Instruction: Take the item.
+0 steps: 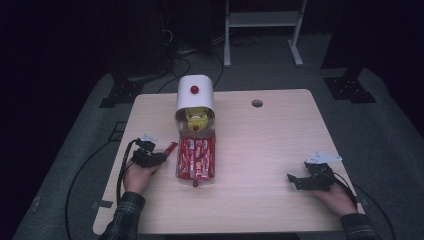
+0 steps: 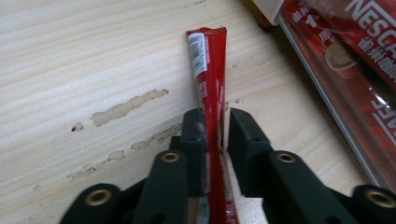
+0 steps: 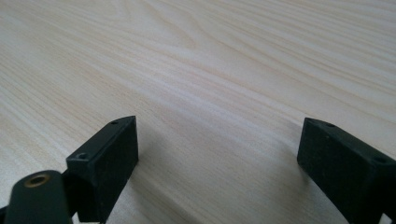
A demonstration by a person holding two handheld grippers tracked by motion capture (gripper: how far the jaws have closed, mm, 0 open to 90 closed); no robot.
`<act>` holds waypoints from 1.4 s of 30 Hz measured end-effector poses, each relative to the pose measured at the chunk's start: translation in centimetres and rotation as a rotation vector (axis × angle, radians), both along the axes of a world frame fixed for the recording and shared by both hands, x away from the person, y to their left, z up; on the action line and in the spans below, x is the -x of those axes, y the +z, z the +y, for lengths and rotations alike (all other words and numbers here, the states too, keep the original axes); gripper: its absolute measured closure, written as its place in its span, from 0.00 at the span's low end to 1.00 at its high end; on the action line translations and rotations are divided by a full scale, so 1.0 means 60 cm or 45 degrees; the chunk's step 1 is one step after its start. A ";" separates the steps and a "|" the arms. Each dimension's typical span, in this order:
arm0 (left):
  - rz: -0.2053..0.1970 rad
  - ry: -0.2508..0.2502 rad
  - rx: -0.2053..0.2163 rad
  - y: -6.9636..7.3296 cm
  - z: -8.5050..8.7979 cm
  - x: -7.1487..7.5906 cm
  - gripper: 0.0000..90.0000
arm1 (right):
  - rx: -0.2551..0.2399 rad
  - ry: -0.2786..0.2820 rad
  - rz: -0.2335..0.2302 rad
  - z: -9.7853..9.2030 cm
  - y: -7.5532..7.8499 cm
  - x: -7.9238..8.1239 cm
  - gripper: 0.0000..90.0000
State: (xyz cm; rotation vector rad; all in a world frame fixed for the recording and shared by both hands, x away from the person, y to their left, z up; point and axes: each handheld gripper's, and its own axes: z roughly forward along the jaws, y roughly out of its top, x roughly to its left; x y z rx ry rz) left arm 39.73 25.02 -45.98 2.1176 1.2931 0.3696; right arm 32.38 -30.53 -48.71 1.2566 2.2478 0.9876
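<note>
Red sachet stick, high view: it lies near the table's left edge, just left of the clear tray of like sticks that runs out from the white dispenser. Its long axis slants from your left gripper up toward the tray's far end. Your left hand is on it; your right gripper sits well apart, near the right edge.

Left gripper view: the stick runs straight out between the jaws, barcode end away from you, lying along the wood. The jaws stand narrowly apart; the left pad touches the wrapper, a slim gap shows at the right pad. So the pinch reads as slack, not firm. The tray wall lies just to the right, so any shift that way meets it first.

Right gripper view: jaws spread wide over bare wood, holding nothing, touching nothing.
</note>
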 end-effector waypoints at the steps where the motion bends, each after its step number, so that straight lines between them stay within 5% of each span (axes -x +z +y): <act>1: -0.007 0.002 0.001 0.001 0.000 0.001 0.79 | -0.001 0.000 -0.001 0.000 0.000 0.000 0.13; 19: -0.098 -0.034 0.026 0.019 0.012 0.020 0.28 | -0.001 0.001 0.001 0.000 0.000 0.000 0.13; 25: -0.131 -0.042 -0.017 0.023 0.015 0.036 0.12 | 0.000 0.002 0.000 0.000 0.000 0.000 0.13; 32: -0.138 -0.038 -0.042 0.025 0.014 0.048 0.02 | 0.000 0.002 0.001 0.000 0.000 0.000 0.13; 42: -0.159 -0.048 -0.037 0.026 0.018 0.077 0.01 | 0.000 0.002 0.000 0.000 0.000 0.000 0.13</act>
